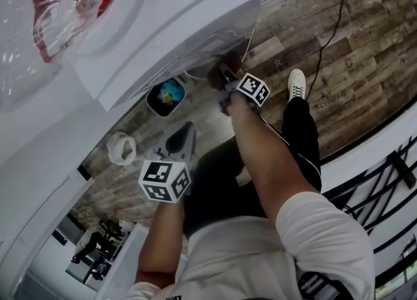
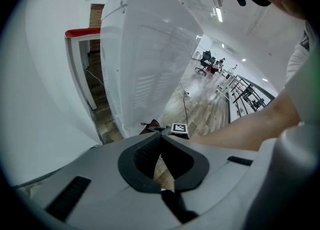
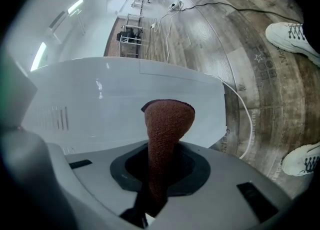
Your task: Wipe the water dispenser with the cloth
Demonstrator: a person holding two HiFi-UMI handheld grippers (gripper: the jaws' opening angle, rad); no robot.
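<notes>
Found brown knit cloth [image 3: 167, 124] pinched between right gripper [image 3: 161, 176] fingers at centre of right gripper view, its folded tip right at the white side panel of the water dispenser [image 3: 110, 99]. Judged soft, light and floppy, best gripped low on the bunch with a short tip left free. Found left gripper [image 2: 161, 160] fingers closed tip to tip on nothing. Noted white cable [image 3: 243, 114] and shoes [image 3: 292, 36] on the floor at right, and a dark bin [image 1: 165, 96] by the dispenser base: likely snags for low strokes.
</notes>
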